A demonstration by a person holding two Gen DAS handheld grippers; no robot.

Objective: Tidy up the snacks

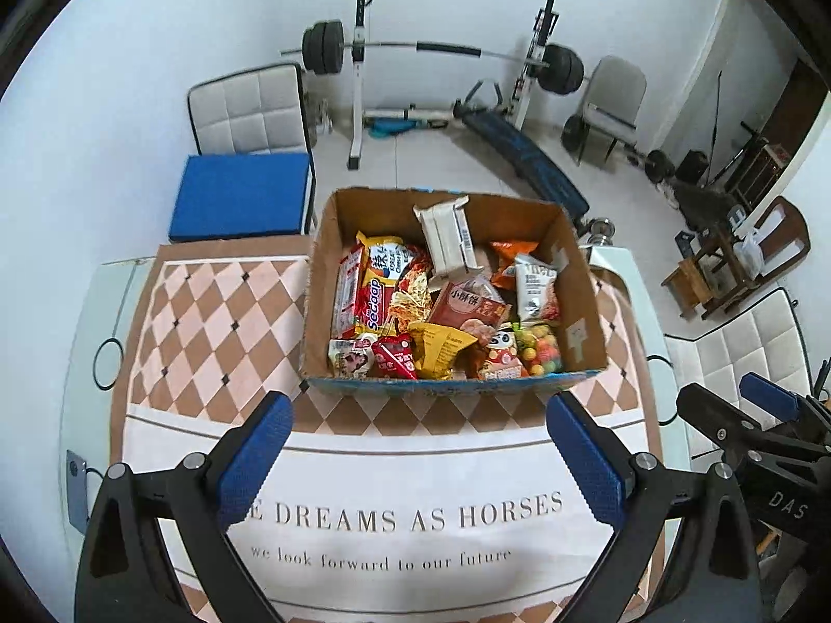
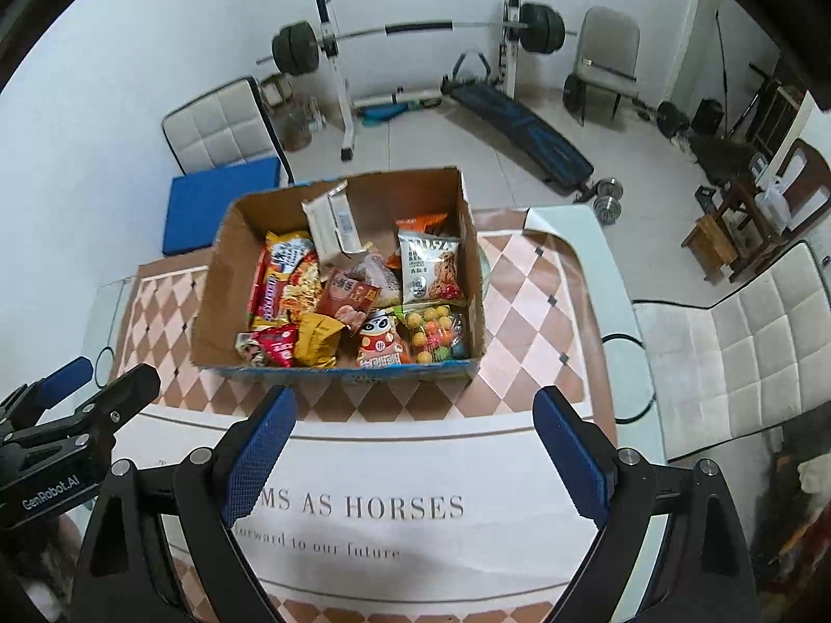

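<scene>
An open cardboard box (image 1: 584, 306) (image 2: 213, 290) stands on the checked tablecloth, filled with several snack packets: a noodle pack (image 1: 376, 285) (image 2: 291, 280), a yellow bag (image 1: 441, 348) (image 2: 317, 337), a bag of coloured candy balls (image 1: 540, 348) (image 2: 436, 332), a white cookie pack (image 1: 535, 285) (image 2: 428, 270) and a pale wrapped pack (image 1: 446, 239) (image 2: 327, 223) leaning at the back. My left gripper (image 1: 418, 415) is open and empty, just before the box's near wall. My right gripper (image 2: 415, 410) is open and empty too, also before the box.
The tablecloth (image 1: 394, 514) with printed words covers a white table. White padded chairs (image 1: 249, 109) (image 2: 737, 332) stand at the far left and right, one with a blue cushion (image 1: 241, 194). A barbell rack (image 1: 431, 52) and a bench stand on the floor beyond.
</scene>
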